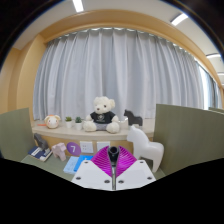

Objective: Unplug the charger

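Note:
My gripper (113, 163) is held up in the air, facing a curtained window. Its two white fingers meet along the middle and the magenta pads (98, 160) are pressed together. A small black charger (113, 153), rounded at its tip, is pinched between the pads and sticks up just past them. No cable or socket shows; anything below the fingers is hidden.
A white teddy bear (102, 113) sits on a wooden sideboard (80, 131) before grey curtains (120, 70). A white chair (146, 150) stands right of the fingers. Green partitions (186, 135) flank both sides. A purple box (74, 148) and small items (42, 153) lie on a desk at left.

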Motion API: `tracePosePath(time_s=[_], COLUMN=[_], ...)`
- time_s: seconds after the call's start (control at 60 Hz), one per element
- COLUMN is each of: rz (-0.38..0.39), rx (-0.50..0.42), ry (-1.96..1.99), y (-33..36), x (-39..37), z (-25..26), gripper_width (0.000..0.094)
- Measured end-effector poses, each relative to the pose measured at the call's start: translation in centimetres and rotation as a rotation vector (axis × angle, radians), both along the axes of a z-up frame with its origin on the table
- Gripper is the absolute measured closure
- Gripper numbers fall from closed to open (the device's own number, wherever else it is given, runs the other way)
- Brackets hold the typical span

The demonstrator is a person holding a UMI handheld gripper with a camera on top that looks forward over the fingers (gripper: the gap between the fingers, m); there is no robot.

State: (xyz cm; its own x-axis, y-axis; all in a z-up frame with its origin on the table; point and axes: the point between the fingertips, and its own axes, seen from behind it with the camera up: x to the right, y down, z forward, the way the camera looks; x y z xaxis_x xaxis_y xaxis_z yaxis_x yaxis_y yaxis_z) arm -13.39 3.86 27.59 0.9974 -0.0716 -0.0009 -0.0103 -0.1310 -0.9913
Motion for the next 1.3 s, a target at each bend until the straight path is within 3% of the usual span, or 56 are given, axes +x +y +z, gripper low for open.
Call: tracePosePath(time_s=[0.133, 0.433, 0.6, 0.683, 0.8, 0.833, 0.9, 0.95, 1.117, 1.3], rz=[-0.032, -0.109, -0.127, -0.131, -0.141, -0.155, -0.190, -0.208, -0.217, -0.163], rx=[-0.047, -0.429, -0.515, -0.481, -0.492, -0.517, -0.541, -0.518, -0.382, -0.254], ry=[0.058, 0.125, 0.145, 0.157, 0.150, 0.146, 0.140, 0.134, 0.115, 0.103], y=[1.7, -0.9, -1.4, -1.5, -1.5, -1.8, -2.2, -2.2, -1.9, -5.1], x=[6.0, 15.0, 16.3, 16.4, 16.6, 16.9, 17.3, 17.4, 15.2, 7.4], z=[-0.2, -24.1, -28.9, -29.0, -29.3, -29.9, -29.9, -28.5, -19.1, -9.5], gripper_width=[0.0899, 0.0898, 0.0897, 0.0882, 0.0743, 0.0630, 0.0316, 0.0206, 0.0081, 0.0078])
